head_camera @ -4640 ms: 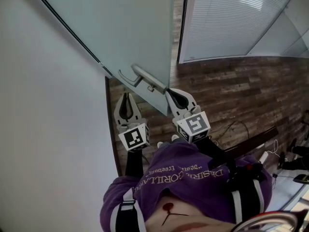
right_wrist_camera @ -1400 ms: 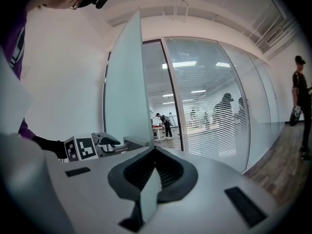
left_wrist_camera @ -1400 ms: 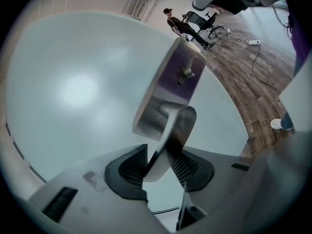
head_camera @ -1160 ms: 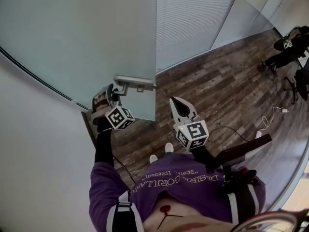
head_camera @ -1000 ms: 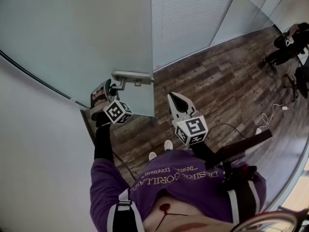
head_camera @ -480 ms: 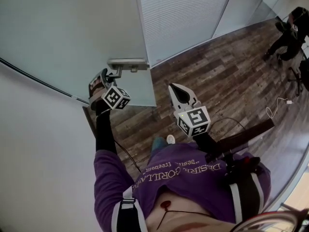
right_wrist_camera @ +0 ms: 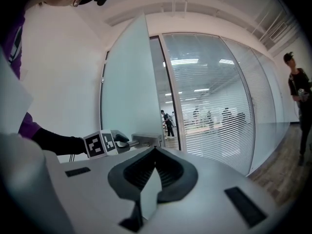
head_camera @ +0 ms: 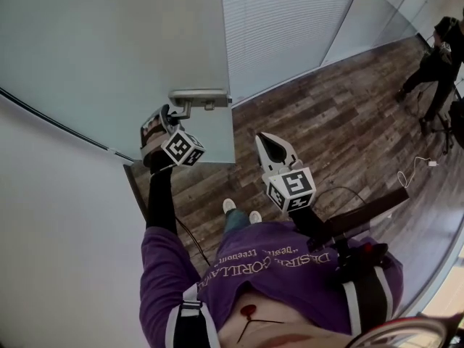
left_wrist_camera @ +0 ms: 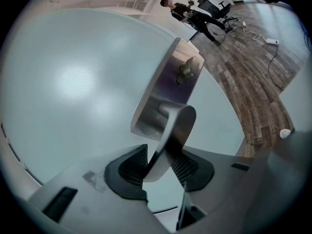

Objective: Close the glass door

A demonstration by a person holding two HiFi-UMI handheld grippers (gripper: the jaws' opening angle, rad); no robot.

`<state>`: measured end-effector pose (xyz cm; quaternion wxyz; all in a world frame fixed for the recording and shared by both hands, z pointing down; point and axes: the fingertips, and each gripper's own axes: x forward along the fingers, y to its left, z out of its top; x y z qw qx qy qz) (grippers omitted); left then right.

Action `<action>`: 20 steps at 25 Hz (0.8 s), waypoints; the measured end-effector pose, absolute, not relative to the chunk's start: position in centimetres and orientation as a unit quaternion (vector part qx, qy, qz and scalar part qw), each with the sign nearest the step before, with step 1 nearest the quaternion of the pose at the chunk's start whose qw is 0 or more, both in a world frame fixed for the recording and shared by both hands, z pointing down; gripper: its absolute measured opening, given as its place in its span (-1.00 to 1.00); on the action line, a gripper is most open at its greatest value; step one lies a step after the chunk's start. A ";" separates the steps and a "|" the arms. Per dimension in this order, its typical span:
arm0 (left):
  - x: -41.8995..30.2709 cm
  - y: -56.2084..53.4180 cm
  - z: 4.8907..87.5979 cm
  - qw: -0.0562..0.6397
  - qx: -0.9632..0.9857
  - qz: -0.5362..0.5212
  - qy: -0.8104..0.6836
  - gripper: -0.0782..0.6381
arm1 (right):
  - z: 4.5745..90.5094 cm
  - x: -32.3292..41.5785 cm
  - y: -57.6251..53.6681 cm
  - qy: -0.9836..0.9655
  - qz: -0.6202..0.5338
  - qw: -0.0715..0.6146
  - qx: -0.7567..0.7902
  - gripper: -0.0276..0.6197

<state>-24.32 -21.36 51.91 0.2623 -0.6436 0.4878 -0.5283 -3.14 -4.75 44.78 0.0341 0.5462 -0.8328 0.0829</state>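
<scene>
The frosted glass door (head_camera: pixel 123 56) fills the upper left of the head view, with its free edge near the middle. A metal lever handle (head_camera: pixel 197 96) sticks out near that edge. My left gripper (head_camera: pixel 168 118) is shut on the lever; in the left gripper view the curved lever (left_wrist_camera: pixel 170 130) sits pinched between the two black pads (left_wrist_camera: pixel 127 172), below the handle plate (left_wrist_camera: pixel 168 79). My right gripper (head_camera: pixel 274 147) hangs to the right of the door edge, shut and holding nothing. The right gripper view shows the door (right_wrist_camera: pixel 129 91), the handle (right_wrist_camera: pixel 146 139) and the left gripper (right_wrist_camera: pixel 116 141) on it.
A white wall (head_camera: pixel 58 252) runs down the left beside the door. A glass partition with blinds (head_camera: pixel 290 27) stands behind. On the wood floor (head_camera: pixel 341 122) a person (head_camera: pixel 438 46) stands at far right, near a cable (head_camera: pixel 417 171). My own feet (head_camera: pixel 239 210) are below the door edge.
Several seconds ago both grippers hung free under the handle; now the left one clamps the lever. Over the last second both hands and the door shifted sideways together, and the feet stepped.
</scene>
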 end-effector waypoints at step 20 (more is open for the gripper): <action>-21.1 -30.4 50.7 0.254 -0.644 -0.538 0.481 -0.42 | 42.8 -6.3 -16.8 -0.832 0.091 0.037 0.546 -0.95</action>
